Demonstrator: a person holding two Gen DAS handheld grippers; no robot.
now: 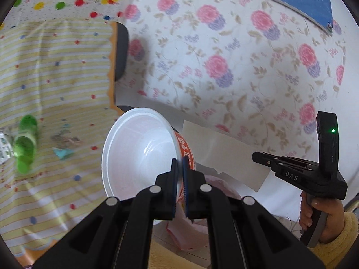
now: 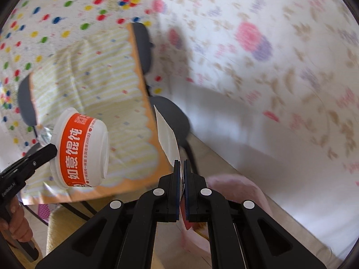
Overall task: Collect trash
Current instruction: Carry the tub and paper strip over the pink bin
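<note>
My left gripper (image 1: 179, 163) is shut on the rim of a white instant-food bowl (image 1: 139, 148) with an orange label; the bowl also shows in the right wrist view (image 2: 80, 150), held off the table's edge. My right gripper (image 2: 181, 163) is shut on a white sheet of paper (image 2: 167, 136), which also shows in the left wrist view (image 1: 226, 152). The right gripper itself shows in the left wrist view (image 1: 258, 155). A pink bin (image 2: 242, 192) lies below both grippers. A green bottle (image 1: 24, 143) and a teal wrapper (image 1: 62, 152) lie on the table.
The table (image 1: 56, 71) has a yellow striped cloth with an orange scalloped edge. Dark chairs (image 2: 170, 116) stand at its side. A flowered sheet (image 1: 235, 56) covers the area to the right. A dotted cloth (image 2: 67, 11) lies beyond the table.
</note>
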